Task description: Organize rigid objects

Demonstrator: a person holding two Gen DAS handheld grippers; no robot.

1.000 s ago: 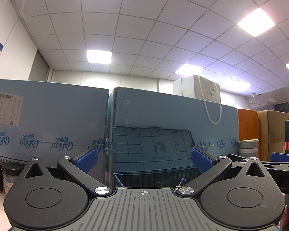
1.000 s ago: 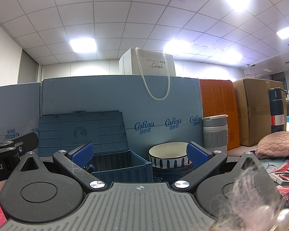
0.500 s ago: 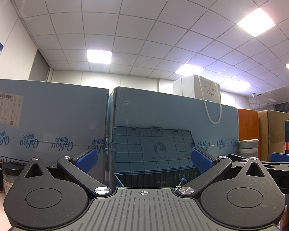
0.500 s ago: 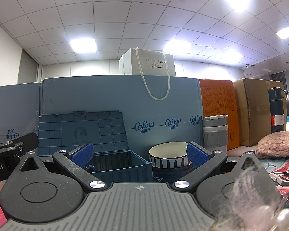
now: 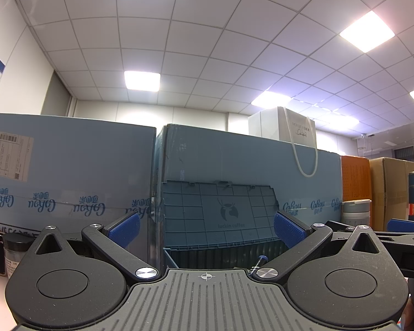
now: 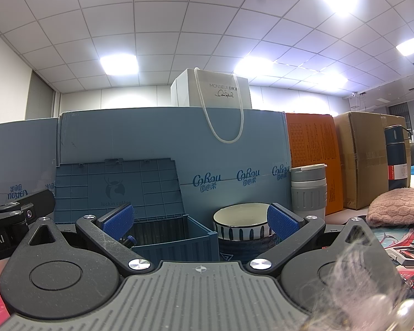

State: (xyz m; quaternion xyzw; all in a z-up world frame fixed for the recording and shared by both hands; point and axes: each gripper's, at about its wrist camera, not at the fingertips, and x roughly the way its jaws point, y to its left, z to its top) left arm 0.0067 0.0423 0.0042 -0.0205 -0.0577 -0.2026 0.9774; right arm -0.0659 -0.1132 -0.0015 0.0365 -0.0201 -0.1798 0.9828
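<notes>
A blue plastic storage crate (image 5: 223, 256) with its lid (image 5: 218, 212) raised stands just ahead of my left gripper (image 5: 205, 227), which is open and empty. The crate also shows in the right wrist view (image 6: 174, 237), left of centre. A small blue-tipped object (image 5: 260, 259) sticks up inside it. My right gripper (image 6: 200, 218) is open and empty. Ahead of it stands a striped bowl (image 6: 243, 224) stacked on a dark bowl (image 6: 243, 248).
Large blue cardboard boxes (image 5: 69, 176) form a wall behind the crate. A grey tumbler (image 6: 309, 193), an orange box (image 6: 312, 160), a brown carton (image 6: 367, 160), a dark flask (image 6: 397, 157) and pink knitwear (image 6: 397, 207) are to the right. A dark-lidded jar (image 5: 13, 251) stands left.
</notes>
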